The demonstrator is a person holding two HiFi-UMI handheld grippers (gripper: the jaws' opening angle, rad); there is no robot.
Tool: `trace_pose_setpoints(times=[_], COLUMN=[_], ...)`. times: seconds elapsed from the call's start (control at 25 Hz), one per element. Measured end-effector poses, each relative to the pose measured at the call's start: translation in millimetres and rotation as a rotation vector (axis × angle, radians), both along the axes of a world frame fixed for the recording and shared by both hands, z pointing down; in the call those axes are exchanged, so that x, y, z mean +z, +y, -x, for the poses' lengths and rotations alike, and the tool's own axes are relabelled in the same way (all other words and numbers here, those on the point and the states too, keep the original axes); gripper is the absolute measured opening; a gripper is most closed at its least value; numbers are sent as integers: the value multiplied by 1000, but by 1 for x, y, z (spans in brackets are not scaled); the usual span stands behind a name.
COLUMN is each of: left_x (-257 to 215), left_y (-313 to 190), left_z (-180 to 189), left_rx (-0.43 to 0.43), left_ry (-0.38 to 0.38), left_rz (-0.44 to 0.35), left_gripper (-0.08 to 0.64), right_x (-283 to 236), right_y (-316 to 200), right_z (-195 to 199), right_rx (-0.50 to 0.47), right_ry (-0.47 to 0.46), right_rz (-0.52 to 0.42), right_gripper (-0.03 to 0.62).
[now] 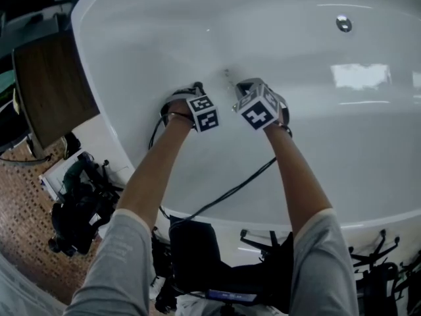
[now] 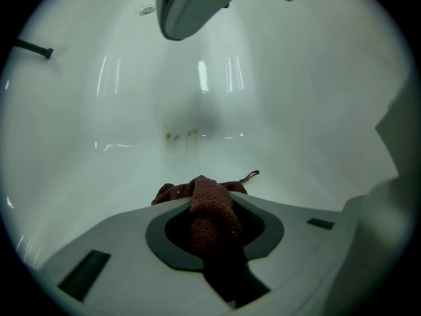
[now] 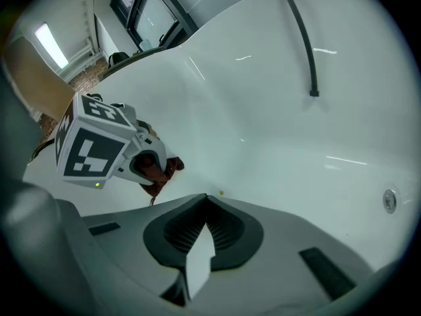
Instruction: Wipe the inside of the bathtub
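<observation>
Where bathtub wall curves, left hand-held gripper clamps cloth — open room beyond

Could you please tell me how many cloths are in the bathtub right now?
1: a dark red cloth clamped in the left gripper, low inside the white bathtub. The right gripper holds none; no other cloth shows.
</observation>
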State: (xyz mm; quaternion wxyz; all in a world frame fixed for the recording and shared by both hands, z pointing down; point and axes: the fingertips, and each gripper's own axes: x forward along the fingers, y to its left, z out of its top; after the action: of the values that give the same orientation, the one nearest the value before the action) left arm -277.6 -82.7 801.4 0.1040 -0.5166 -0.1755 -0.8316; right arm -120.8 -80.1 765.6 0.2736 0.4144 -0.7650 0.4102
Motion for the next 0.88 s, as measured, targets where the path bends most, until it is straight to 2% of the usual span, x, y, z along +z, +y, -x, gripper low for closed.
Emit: trace_pose_setpoints(times=[0.2,0.32,0.4,0.48,0.68,0.76,0.88], left_x=[13,20,23,27,38,43,51], left_y=[-54,-66,-60,-40,14,14,-3], left_z=[-22,-31,-33,-31,-13,-14,-21], left_rx=[1,0,-1,-19,-32,-21,-2], left_ry=[55,69,74,68,3,3,33], left_rz=[-97,-113,-99,-54,64,67,29], left_gripper=[98,98,98,98,98,99,98], right_x=[11,18,25,29,25,29,36], right_y=[-5,-6,-4,-2,-2,-1,-3], right_z=[-11,-14,-14,-13,-7,-10,-12], right_rx=[7,9,8,5,-2,-1,5], right_ry=[19,24,24,21,19,22,25], right_rz=[1,2,9,18,14,16,21], right_gripper=[8,8,8,8,8,8,8])
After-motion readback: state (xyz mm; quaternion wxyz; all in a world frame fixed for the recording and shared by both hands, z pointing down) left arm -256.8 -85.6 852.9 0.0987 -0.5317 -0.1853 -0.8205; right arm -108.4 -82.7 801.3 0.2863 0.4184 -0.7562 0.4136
